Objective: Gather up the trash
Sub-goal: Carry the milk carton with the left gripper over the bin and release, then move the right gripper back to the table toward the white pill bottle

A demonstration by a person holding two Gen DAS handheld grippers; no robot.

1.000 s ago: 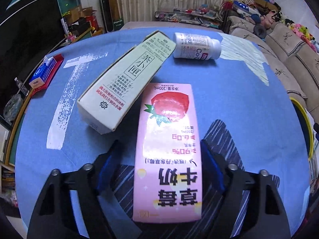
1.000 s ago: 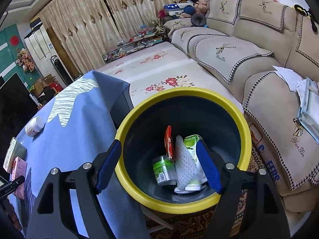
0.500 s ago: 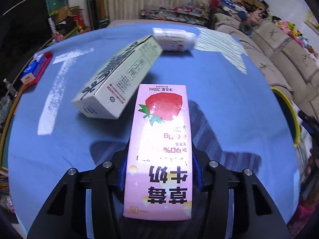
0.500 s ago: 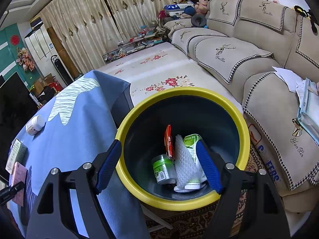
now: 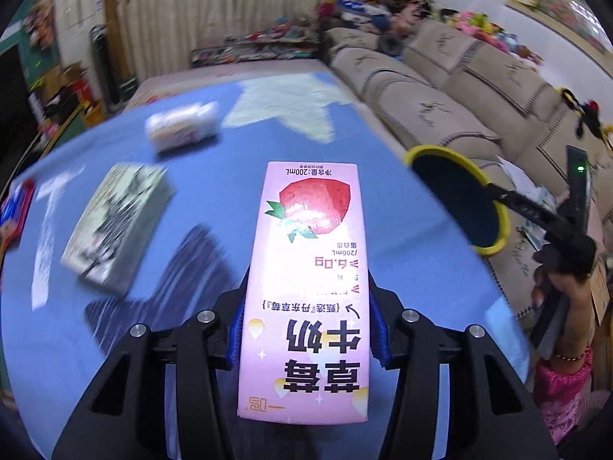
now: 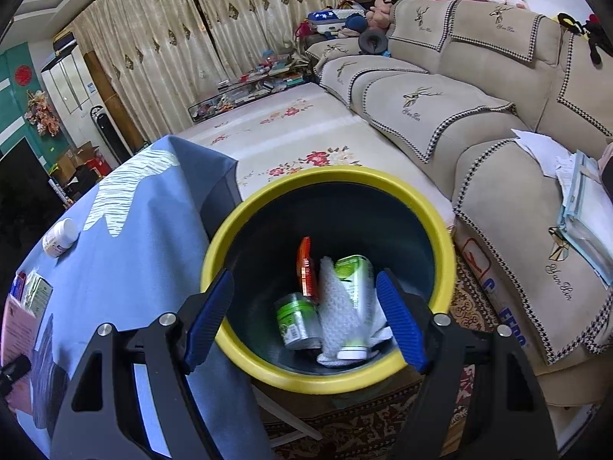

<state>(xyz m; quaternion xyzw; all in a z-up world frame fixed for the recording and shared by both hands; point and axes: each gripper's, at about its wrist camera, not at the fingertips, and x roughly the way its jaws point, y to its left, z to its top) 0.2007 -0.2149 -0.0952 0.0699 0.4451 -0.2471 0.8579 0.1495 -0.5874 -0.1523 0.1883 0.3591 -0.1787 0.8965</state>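
My left gripper (image 5: 306, 326) is shut on a pink strawberry milk carton (image 5: 310, 268) and holds it above the blue table (image 5: 191, 199). The carton also shows at the left edge of the right wrist view (image 6: 17, 322). A long white box (image 5: 115, 226) and a white pill bottle (image 5: 182, 130) lie on the table beyond it. The yellow-rimmed dark bin (image 5: 459, 207) stands past the table's right edge. My right gripper (image 6: 304, 322) is open and empty above the bin (image 6: 444, 253), which holds a green can (image 6: 297, 320), a green carton (image 6: 354, 283), white mesh and a red wrapper.
A beige sofa (image 6: 479, 122) runs along the right, close behind the bin, with papers (image 6: 582, 191) on its seat. A floral rug (image 6: 291, 130) lies beyond the table. The person's hand (image 5: 563, 280) with the right gripper shows in the left wrist view.
My left gripper closed on the pink carton, lifted it off the table and swung right toward the bin. The right gripper has stayed still and open over the bin.
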